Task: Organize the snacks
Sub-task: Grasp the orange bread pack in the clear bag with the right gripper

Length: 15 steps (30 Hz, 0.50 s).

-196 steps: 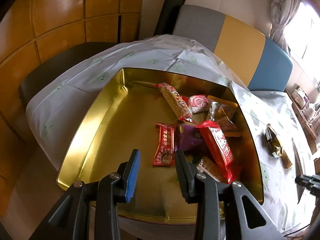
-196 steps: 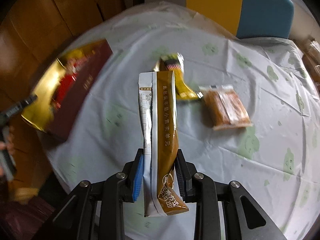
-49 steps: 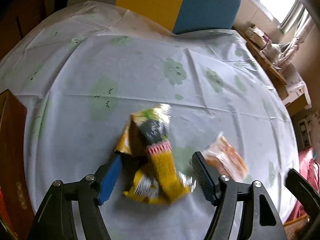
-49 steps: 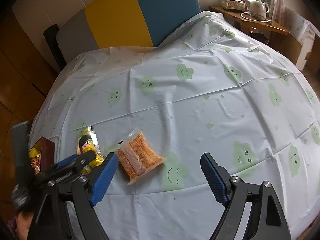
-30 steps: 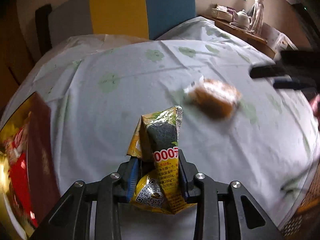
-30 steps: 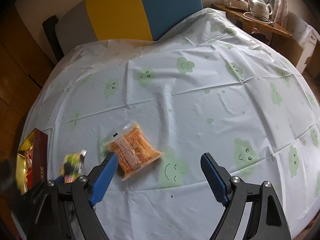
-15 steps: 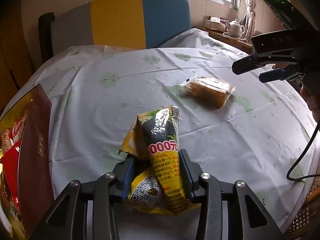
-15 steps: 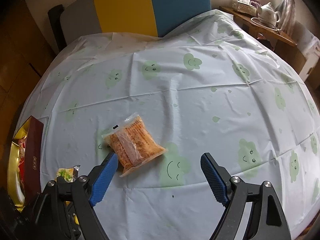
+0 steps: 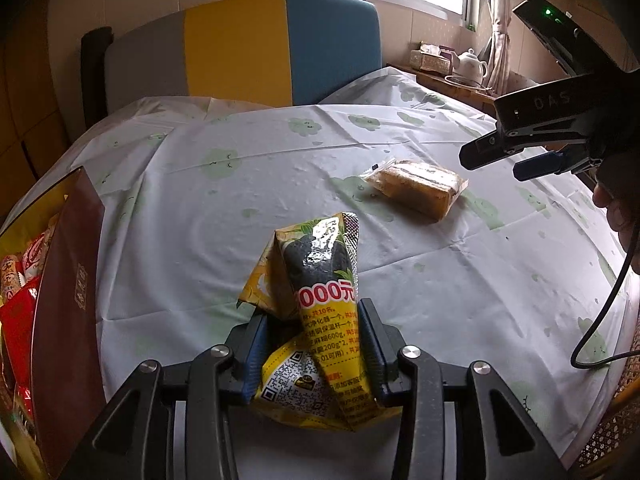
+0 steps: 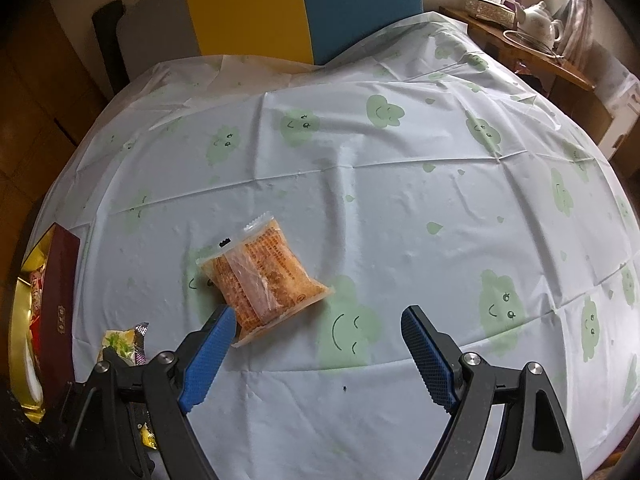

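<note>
My left claw (image 9: pixel 312 344) is clenched on the yellow snack packet (image 9: pixel 316 308) — its jaws have just eased a little wider — holding it upright above the tablecloth (image 9: pixel 208 216), near the gold tin (image 9: pixel 18 216) at the left edge. My right claw (image 10: pixel 316 344) gapes empty over the orange cracker pack (image 10: pixel 264 276) — its left pad at the pack's near corner.
</note>
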Motion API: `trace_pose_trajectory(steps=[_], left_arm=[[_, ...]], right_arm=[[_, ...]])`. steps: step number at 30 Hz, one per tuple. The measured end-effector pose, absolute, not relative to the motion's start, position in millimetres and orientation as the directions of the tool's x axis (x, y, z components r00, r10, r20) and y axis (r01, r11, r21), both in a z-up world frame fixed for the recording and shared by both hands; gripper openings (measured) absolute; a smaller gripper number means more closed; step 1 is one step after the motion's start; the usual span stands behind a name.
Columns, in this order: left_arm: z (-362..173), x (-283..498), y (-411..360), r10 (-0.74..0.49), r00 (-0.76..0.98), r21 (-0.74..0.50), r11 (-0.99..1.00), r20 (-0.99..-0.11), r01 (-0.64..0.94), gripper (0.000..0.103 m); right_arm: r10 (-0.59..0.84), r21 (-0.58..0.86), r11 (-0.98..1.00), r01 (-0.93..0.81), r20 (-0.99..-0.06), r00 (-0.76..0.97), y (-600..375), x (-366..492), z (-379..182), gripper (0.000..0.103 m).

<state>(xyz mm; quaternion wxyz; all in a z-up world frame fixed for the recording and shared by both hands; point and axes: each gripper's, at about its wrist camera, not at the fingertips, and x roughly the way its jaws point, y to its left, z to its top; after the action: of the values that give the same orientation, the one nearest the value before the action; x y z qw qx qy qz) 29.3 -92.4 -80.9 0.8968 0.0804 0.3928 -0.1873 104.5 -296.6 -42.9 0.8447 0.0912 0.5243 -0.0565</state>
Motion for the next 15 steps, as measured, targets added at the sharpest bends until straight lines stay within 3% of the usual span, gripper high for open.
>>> trace_pose_trajectory(steps=[15], left_arm=[[-81,30,-92,-0.276,0.618,-0.007,0.916,-0.736,0.401,0.043]], right_arm=[[0.098,0.146,0.985,0.093,-0.915,0.392,-280,107,-54,0.085]])
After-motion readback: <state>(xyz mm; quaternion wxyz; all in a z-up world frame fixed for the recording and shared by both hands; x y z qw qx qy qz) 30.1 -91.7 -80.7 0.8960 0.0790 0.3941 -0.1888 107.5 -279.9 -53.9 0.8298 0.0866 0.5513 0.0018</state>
